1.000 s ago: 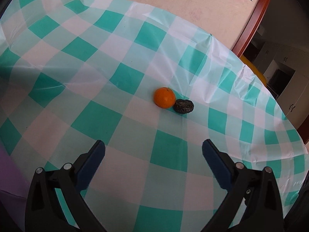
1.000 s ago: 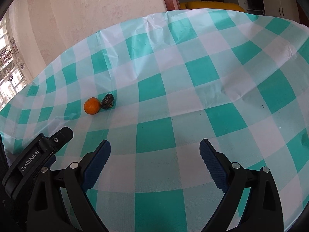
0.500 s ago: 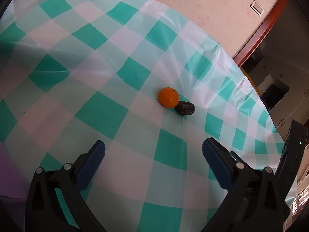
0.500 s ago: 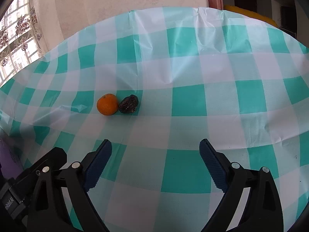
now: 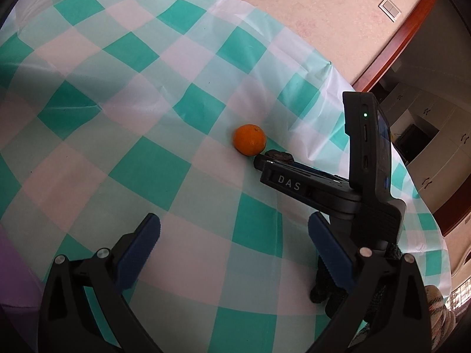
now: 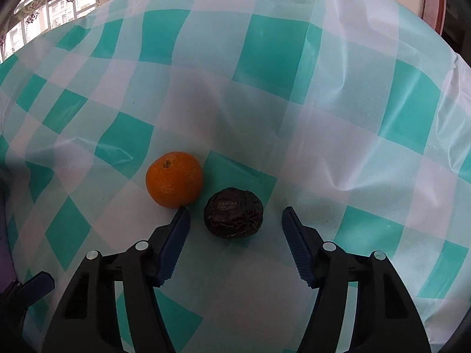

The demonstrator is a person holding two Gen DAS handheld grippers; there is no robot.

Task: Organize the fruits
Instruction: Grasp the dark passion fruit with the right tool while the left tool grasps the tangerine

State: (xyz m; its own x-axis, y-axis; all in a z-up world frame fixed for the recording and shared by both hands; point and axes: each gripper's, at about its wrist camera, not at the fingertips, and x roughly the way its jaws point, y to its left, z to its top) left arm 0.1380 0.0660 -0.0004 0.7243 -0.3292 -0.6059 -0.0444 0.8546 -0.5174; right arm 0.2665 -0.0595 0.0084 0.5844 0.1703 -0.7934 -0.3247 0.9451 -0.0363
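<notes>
An orange point(image 6: 174, 179) and a dark, wrinkled round fruit point(image 6: 233, 212) lie side by side on the green-and-white checked tablecloth point(image 6: 338, 135). My right gripper point(image 6: 235, 211) straddles the dark fruit, its jaws closing, with a gap still left on each side. Its left fingertip point(image 6: 183, 216) sits just below the orange. In the left wrist view my left gripper point(image 5: 232, 229) hangs open over bare cloth, short of the orange point(image 5: 249, 143). There the dark fruit point(image 5: 279, 156) is mostly hidden behind the right gripper's black body point(image 5: 323, 188).
The cloth's far edge meets a pale wall point(image 5: 294, 6) and a brown door frame point(image 5: 391, 41). A gloved hand point(image 5: 332, 288) holds the right gripper. A window point(image 6: 56, 6) shows at the far left, and a purple surface point(image 5: 11, 264) lies beyond the cloth's near left edge.
The right gripper has swung left and closed in on the dark fruit, its jaws narrowing around it. It now shows in the left wrist view. The left gripper has barely moved.
</notes>
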